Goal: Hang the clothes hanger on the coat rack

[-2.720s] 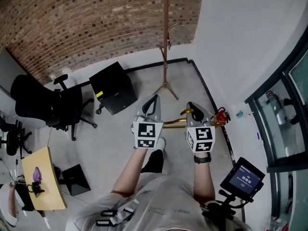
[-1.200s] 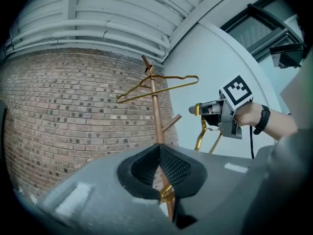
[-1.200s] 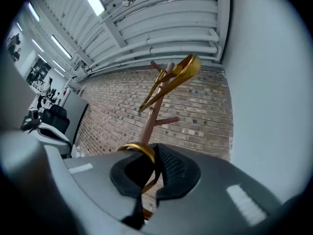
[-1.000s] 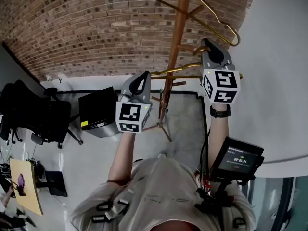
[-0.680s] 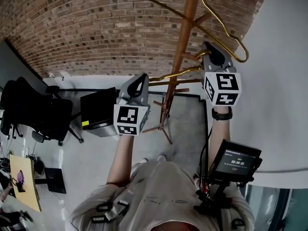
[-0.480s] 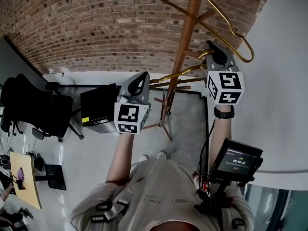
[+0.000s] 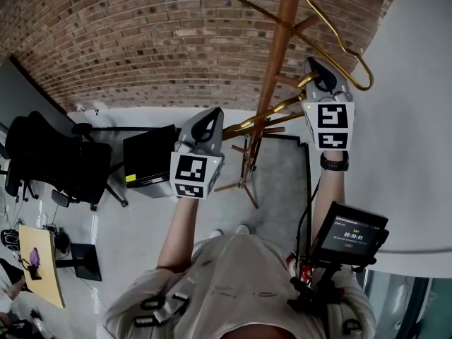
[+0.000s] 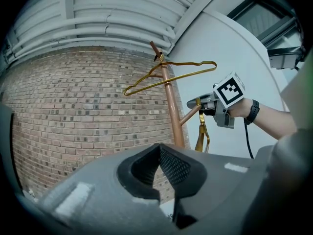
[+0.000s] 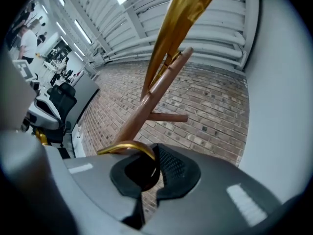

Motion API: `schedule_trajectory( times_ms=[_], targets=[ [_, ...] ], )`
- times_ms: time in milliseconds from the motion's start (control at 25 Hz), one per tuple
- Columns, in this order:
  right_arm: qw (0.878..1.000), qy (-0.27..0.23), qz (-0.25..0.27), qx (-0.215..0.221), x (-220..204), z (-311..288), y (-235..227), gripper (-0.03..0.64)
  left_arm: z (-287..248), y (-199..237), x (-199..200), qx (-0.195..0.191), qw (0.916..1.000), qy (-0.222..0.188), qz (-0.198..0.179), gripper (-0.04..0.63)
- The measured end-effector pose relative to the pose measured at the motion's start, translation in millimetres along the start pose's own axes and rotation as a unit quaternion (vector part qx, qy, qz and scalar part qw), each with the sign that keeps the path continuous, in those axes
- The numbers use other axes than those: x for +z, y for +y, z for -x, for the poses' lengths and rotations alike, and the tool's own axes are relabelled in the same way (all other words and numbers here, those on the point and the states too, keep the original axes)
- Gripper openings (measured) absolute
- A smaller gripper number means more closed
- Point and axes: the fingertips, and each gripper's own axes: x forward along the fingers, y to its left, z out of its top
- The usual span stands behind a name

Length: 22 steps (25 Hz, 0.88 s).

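Observation:
A copper coat rack (image 7: pixel 274 76) stands before the brick wall, with one gold hanger (image 7: pixel 332 37) on its top. My right gripper (image 7: pixel 319 75) is shut on the hook of a second gold hanger (image 7: pixel 265 115), right beside a side peg (image 8: pixel 190 115). In the right gripper view the gold hook (image 9: pixel 128 147) curves into the shut right gripper (image 9: pixel 155 170), with the pole (image 9: pixel 146 106) just beyond. The hanger slopes down toward my left gripper (image 7: pixel 207 122). The left gripper (image 8: pixel 159 177) is shut, and no gold shows between its pads.
The white wall (image 7: pixel 409 119) runs close on the right of the rack. Below on the floor are a black cabinet (image 7: pixel 148 161), a black office chair (image 7: pixel 49 161) and a wooden desk (image 7: pixel 39 260). A small screen (image 7: pixel 349 235) hangs at the person's chest.
Both grippers rose from floor level up to the rack. In the last second the right gripper rolled and edged sideways, so the held hanger went from level to sloping down to the left.

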Motion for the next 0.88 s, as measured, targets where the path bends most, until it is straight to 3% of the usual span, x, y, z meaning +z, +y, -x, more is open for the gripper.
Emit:
schedule_trajectory(
  times_ms=[160,360,400,440,480,560,680,880],
  targets=[
    [1.0,0.027,0.005,0.006,-1.7,-4.8,-1.1,0.0,5.5,-10.5,15.6,-0.028,0.9992,-0.015,-0.024,0.0],
    [1.0,0.031,-0.006,-0.002,0.0,-4.0,-3.7,0.0,13.9,-52.2,36.3,-0.135,0.9901,-0.031,-0.027,0.002],
    [0.999,0.031,-0.008,-0.003,0.0,-3.7,-3.8,0.0,14.8,-58.7,38.9,-0.151,0.9876,-0.034,-0.025,0.029],
    [0.999,0.031,-0.009,-0.003,-0.1,-3.6,-3.7,0.0,14.2,-64.3,39.4,-0.166,0.9853,-0.031,-0.027,0.116],
    [0.999,0.031,-0.01,-0.003,-0.2,-3.6,-3.5,0.0,11.9,-69.3,37.4,-0.177,0.9832,-0.022,-0.038,0.154],
    [0.999,0.03,-0.01,-0.002,-0.3,-3.3,-2.9,0.0,3.5,-77.1,26.9,-0.188,0.978,0.011,-0.09,0.2],
    [1.0,0.031,-0.007,0.001,-1.5,-3.3,-2.3,0.0,-14.2,-83.5,9.7,-0.181,0.9641,0.063,-0.184,0.213],
    [0.999,0.031,-0.006,0.004,-2.6,-4.0,-2.3,0.0,-44.7,-89.9,5.1,-0.171,0.9391,0.105,-0.279,0.21]
  ],
)
